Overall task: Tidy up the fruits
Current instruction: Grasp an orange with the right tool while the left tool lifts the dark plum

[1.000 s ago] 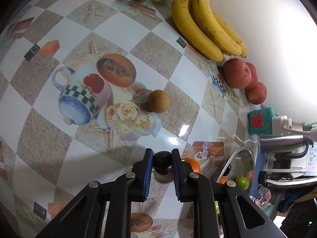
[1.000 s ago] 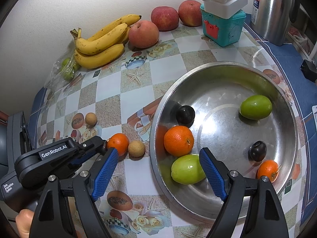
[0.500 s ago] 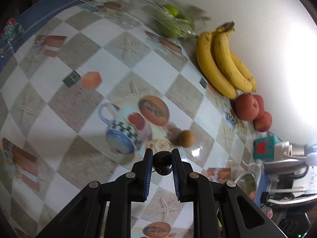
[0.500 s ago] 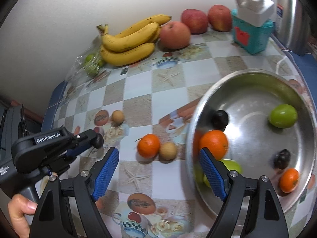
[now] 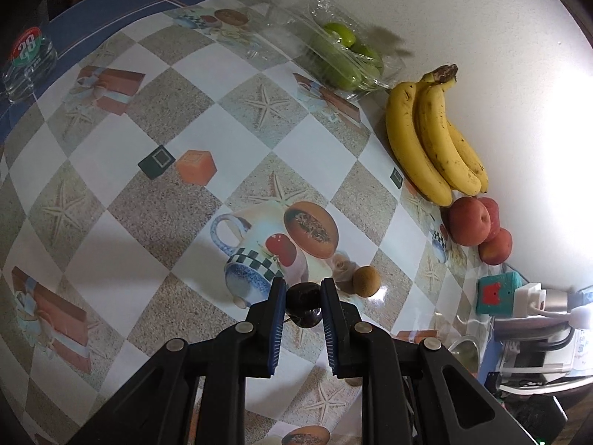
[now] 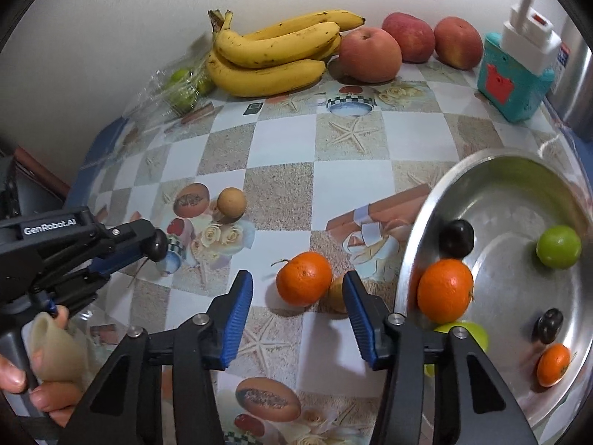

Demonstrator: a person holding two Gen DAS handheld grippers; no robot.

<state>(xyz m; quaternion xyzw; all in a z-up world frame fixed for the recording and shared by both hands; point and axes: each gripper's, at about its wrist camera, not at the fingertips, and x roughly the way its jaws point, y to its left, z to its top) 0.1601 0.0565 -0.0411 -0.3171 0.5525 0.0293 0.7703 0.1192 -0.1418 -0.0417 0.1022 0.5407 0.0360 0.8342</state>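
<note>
- The left gripper (image 5: 303,306) is clamping a small dark plum (image 5: 304,304) between its blue pads, jaws pressed onto it at both sides — the fruit is being carried above the table (image 5: 163,207), clear of the patterned cloth.
- In the right wrist view the same left gripper (image 6: 157,246) is entering from the left edge with the dark plum (image 6: 160,244) at its tip, and a hand (image 6: 40,356) is gripping its handle.
- The right gripper (image 6: 296,296) is pointing down over an orange (image 6: 304,278) lying on the table; its jaws are closing, with the orange between them, the pads not yet touching it.
- A small tan fruit (image 6: 337,293) is sitting just beside the orange, partly hidden behind the right pad.
- A steel bowl (image 6: 418,222) is standing to the right, holding a second orange (image 6: 444,291), two green fruits, two dark plums and a small orange.
- Another tan fruit (image 5: 366,281) is lying alone on the table — near the held plum.
- Bananas (image 5: 426,141), apples (image 5: 469,226) and a bag of green fruit (image 5: 341,59) are lining the wall.
</note>
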